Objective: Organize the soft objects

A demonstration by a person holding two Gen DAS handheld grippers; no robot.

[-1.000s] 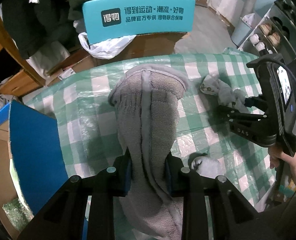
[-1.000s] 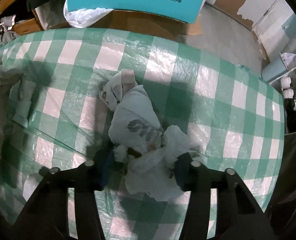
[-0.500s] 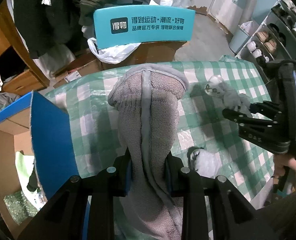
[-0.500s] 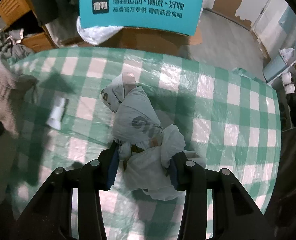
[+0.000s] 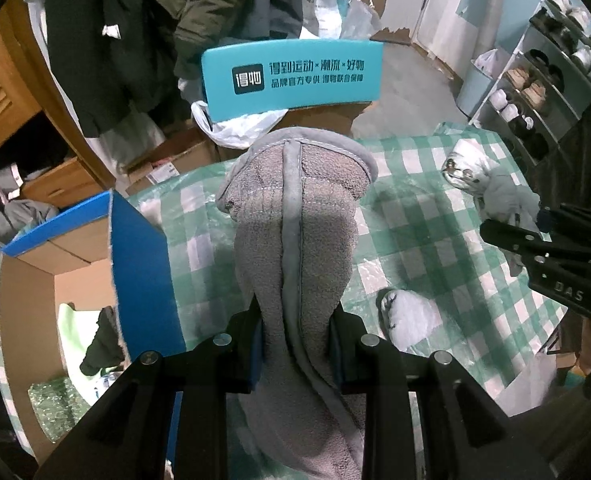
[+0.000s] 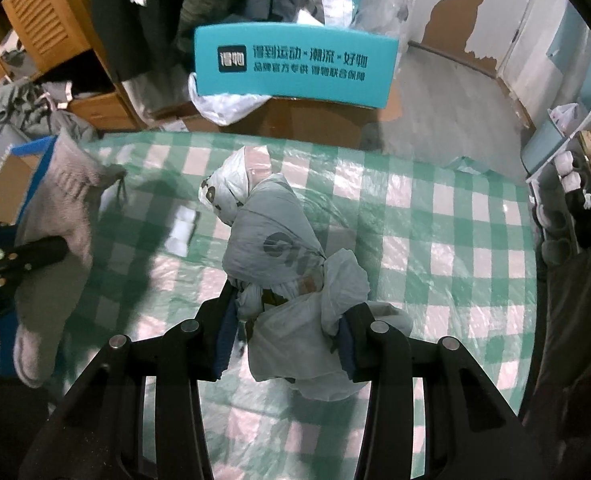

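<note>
While both garments hang lifted above the checked table, the left gripper clamps a grey fleece piece and the right gripper pinches a pale bundled cloth; likely next, carrying each to the blue-edged cardboard box beside the table.

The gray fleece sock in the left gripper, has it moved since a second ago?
Yes. The gray fleece sock rose off the checkered tablecloth, toward the cardboard box.
</note>
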